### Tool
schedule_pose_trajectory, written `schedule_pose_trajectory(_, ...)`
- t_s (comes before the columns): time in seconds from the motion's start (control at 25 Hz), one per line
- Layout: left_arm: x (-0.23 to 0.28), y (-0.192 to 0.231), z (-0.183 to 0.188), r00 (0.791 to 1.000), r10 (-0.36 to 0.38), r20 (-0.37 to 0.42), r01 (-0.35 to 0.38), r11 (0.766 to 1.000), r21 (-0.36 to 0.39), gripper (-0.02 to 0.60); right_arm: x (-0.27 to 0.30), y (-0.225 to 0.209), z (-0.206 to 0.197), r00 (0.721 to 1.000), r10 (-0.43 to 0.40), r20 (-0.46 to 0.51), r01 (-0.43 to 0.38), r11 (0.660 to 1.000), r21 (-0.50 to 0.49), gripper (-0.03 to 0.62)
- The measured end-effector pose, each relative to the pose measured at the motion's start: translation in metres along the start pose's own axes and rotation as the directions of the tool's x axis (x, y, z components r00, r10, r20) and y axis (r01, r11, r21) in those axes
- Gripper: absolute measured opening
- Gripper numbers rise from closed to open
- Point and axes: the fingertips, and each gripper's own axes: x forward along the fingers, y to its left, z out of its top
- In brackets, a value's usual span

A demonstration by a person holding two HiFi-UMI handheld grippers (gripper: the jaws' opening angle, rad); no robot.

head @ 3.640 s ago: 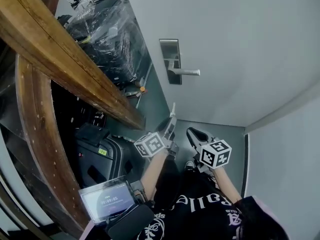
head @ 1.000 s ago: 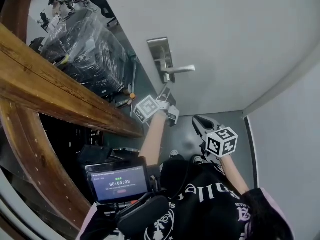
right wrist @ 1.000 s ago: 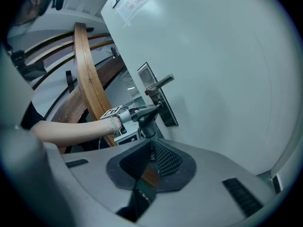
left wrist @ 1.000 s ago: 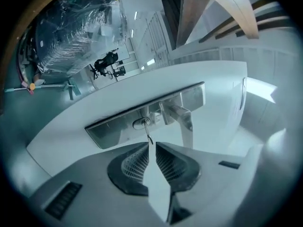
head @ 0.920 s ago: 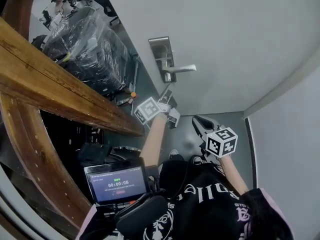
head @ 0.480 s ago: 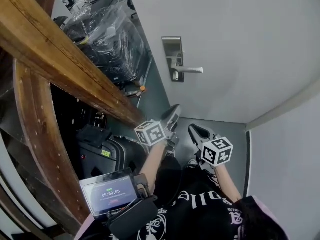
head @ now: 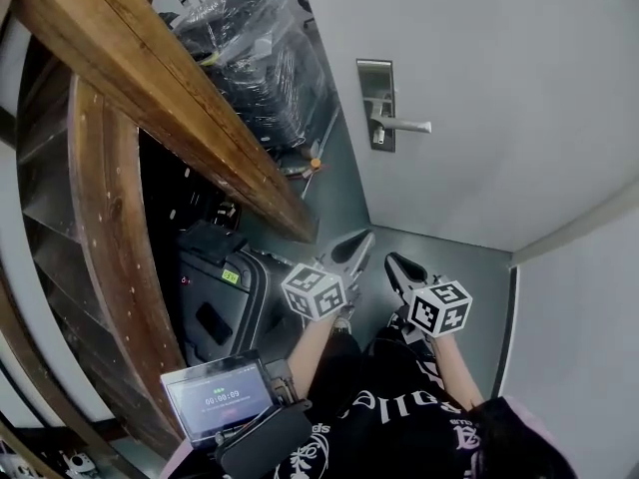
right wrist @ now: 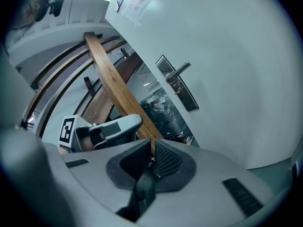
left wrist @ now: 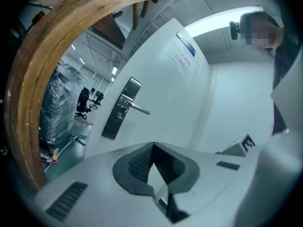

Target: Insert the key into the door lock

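The steel lock plate (head: 376,105) with its lever handle (head: 407,125) sits on the white door (head: 499,88). A small pale bit shows at the keyhole (head: 377,137) below the lever; it is too small to tell whether it is the key. My left gripper (head: 359,238) is held low, well short of the door, jaws together with nothing between them. My right gripper (head: 392,260) hangs beside it, also shut. The left gripper view shows the left gripper (left wrist: 152,145) aimed toward the lock plate (left wrist: 122,109). In the right gripper view, the right gripper (right wrist: 152,143) sits below the lock plate (right wrist: 177,84).
A thick wooden beam (head: 170,78) and curved wooden frame run along the left. Plastic-wrapped black goods (head: 265,63) stand beyond it by the door. A dark case (head: 225,297) sits at lower left, and a tablet screen (head: 218,397) is at my waist. A white wall (head: 589,347) closes the right.
A second ago my left gripper was up at the lock, just below the lever. It has since drawn back down beside the right gripper, and the door now looks farther away.
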Motion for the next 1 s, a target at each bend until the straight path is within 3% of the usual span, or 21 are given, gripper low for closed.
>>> schedule_pose_trajectory(0.2, -0.038, -0.013, -0.013, 0.999, -0.031, -0.012, 0.032, 0.997, 0.064, 0.005, -0.006, 0.019, -0.015, 0.999, -0.031, 0.021, 0.032, 0.999, -0.004, 0.037)
schedule_pose_trajectory(0.4, -0.104, -0.018, -0.023, 0.996, -0.094, -0.003, 0.094, 0.995, 0.022, 0.005, -0.01, 0.058, -0.044, 0.994, -0.094, 0.059, 0.094, 0.995, 0.015, 0.037)
schedule_pose_trajectory(0.6, -0.173, -0.028, -0.052, 0.976, -0.165, -0.143, 0.185, 0.973, 0.139, 0.005, -0.021, 0.114, -0.091, 0.983, -0.159, 0.096, 0.154, 0.986, 0.058, 0.037)
schedule_pose_trajectory(0.8, -0.208, -0.047, -0.071, 0.96, -0.227, -0.164, 0.247, 0.962, 0.115, 0.005, -0.042, 0.149, -0.131, 0.973, -0.207, 0.102, 0.201, 0.977, 0.069, 0.037)
schedule_pose_trajectory(1.0, -0.231, -0.074, -0.09, 0.945, -0.266, -0.192, 0.288, 0.953, 0.099, 0.005, -0.068, 0.172, -0.146, 0.961, -0.245, 0.127, 0.238, 0.969, 0.066, 0.037)
